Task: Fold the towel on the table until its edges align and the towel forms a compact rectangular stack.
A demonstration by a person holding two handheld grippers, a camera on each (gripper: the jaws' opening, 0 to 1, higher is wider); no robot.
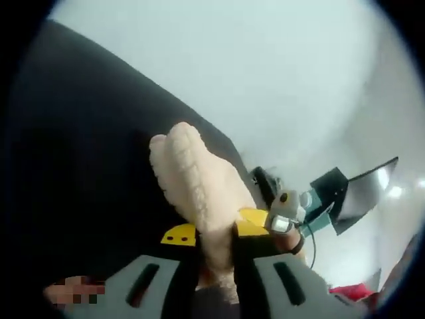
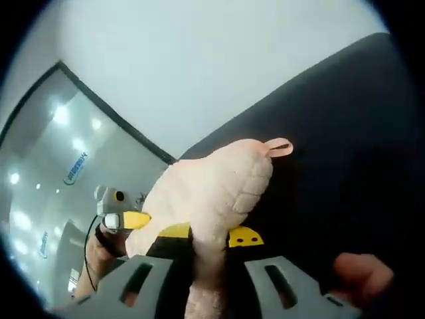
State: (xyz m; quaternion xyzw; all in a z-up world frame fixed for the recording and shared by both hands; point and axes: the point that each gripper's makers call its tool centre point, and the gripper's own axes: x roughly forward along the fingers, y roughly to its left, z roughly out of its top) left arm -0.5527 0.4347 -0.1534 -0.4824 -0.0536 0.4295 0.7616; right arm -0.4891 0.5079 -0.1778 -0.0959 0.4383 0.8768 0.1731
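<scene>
- I am seeing my left gripper clamping the towel, but the jaw tips are lying buried in the fluffy cloth, so where exactly they are pinching stays hidden.
- The towel's lower part is dropping between the jaws and running off the bottom edge of the left gripper view.
- My right gripper is likewise disappearing into the towel; the cloth is covering the inner faces of both jaws.
- To the left of the right gripper, the other gripper's body is showing partly, the towel hiding the rest.
- At the lower right, a fingertip is appearing blurred and cut by the rim.
</scene>
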